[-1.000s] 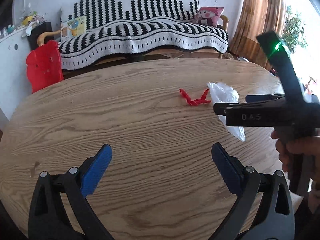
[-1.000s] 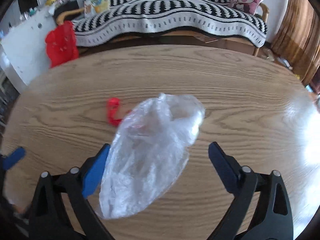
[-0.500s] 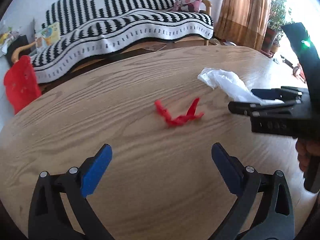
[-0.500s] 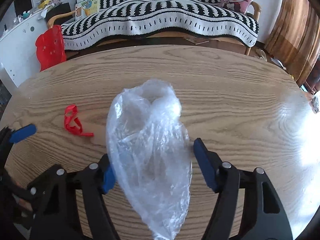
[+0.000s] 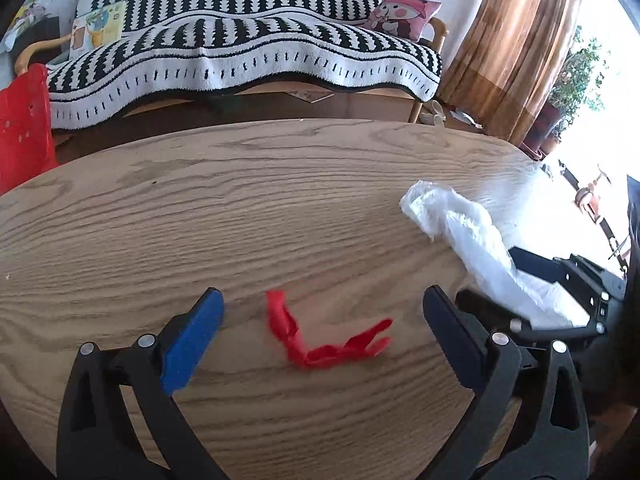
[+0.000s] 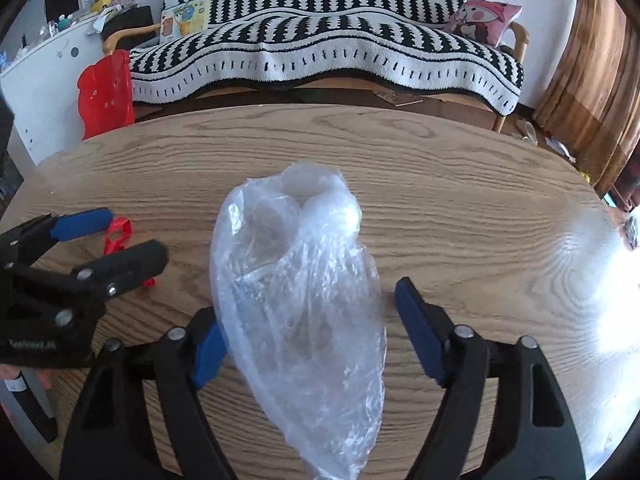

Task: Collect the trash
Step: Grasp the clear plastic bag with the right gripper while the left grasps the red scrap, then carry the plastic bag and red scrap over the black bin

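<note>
A twisted red scrap (image 5: pixel 320 340) lies on the wooden table (image 5: pixel 280 200), between the open fingers of my left gripper (image 5: pixel 322 332). It also shows in the right wrist view (image 6: pixel 118 236), partly hidden behind the left gripper's fingers (image 6: pixel 80 220). A clear crumpled plastic bag (image 6: pixel 296 300) lies between the open jaws of my right gripper (image 6: pixel 308 328), against the left pad. The bag also shows in the left wrist view (image 5: pixel 460 232), at the right.
Beyond the table's far edge stand a sofa with a black-and-white striped blanket (image 5: pixel 240 52), a pink cushion (image 5: pixel 404 12) and a red plastic chair (image 6: pixel 106 92). A brown curtain (image 5: pixel 520 40) hangs at the right.
My left gripper has moved forward and right until the red scrap lies between its fingers. My right gripper has narrowed around the bag, which now lies lower between its fingers.
</note>
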`<move>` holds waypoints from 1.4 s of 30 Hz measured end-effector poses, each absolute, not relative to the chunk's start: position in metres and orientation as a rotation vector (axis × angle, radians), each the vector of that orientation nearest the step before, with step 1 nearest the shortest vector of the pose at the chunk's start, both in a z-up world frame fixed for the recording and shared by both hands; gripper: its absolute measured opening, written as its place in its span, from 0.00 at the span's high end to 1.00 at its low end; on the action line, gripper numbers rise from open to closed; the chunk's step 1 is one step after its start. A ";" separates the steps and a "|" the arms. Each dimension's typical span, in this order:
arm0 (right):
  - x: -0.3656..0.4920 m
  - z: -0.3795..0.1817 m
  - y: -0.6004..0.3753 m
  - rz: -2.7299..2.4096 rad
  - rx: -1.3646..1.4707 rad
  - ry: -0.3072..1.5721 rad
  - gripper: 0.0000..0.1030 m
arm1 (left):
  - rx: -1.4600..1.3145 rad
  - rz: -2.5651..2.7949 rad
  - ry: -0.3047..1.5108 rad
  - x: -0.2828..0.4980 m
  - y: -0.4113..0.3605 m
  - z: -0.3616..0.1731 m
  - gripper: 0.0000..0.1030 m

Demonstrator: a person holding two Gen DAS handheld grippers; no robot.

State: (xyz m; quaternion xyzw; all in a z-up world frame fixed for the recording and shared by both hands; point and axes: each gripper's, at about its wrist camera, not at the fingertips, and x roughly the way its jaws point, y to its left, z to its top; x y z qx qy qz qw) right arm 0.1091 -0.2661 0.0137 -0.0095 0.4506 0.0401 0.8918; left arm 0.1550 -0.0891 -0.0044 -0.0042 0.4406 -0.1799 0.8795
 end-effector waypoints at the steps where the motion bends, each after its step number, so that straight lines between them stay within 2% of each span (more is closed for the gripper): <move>1: 0.109 0.013 -0.265 0.081 -0.024 0.937 0.23 | -0.001 -0.372 0.920 0.155 -0.090 -0.005 0.06; 3: 0.110 0.013 -0.263 0.087 -0.028 0.939 0.22 | -0.009 -0.376 0.921 0.153 -0.087 -0.004 0.07; 6: 0.109 0.013 -0.263 0.097 -0.030 0.937 0.23 | 0.011 -0.384 0.919 0.150 -0.083 -0.004 0.15; 7: 0.108 0.014 -0.264 0.095 -0.022 0.934 0.28 | 0.064 -0.366 0.918 0.148 -0.085 -0.004 0.28; 8: 0.106 0.015 -0.265 0.093 -0.019 0.926 0.42 | 0.092 -0.352 0.909 0.146 -0.086 -0.003 0.55; 9: 0.105 0.016 -0.266 0.090 -0.019 0.919 0.52 | 0.080 -0.357 0.902 0.145 -0.084 -0.002 0.68; 10: 0.103 0.018 -0.267 0.090 -0.011 0.914 0.70 | 0.052 -0.370 0.904 0.145 -0.080 -0.002 0.69; 11: 0.102 0.018 -0.267 0.085 -0.006 0.915 0.77 | 0.028 -0.374 0.905 0.145 -0.076 -0.002 0.73; 14: 0.096 0.019 -0.263 0.100 -0.015 0.916 0.87 | 0.040 -0.375 0.905 0.142 -0.073 -0.001 0.83; 23: 0.082 0.036 -0.272 0.114 0.089 0.906 0.88 | 0.051 -0.391 0.906 0.125 -0.072 0.009 0.86; 42: 0.073 0.039 -0.279 0.129 0.146 0.928 0.88 | 0.077 -0.402 0.880 0.114 -0.083 0.020 0.87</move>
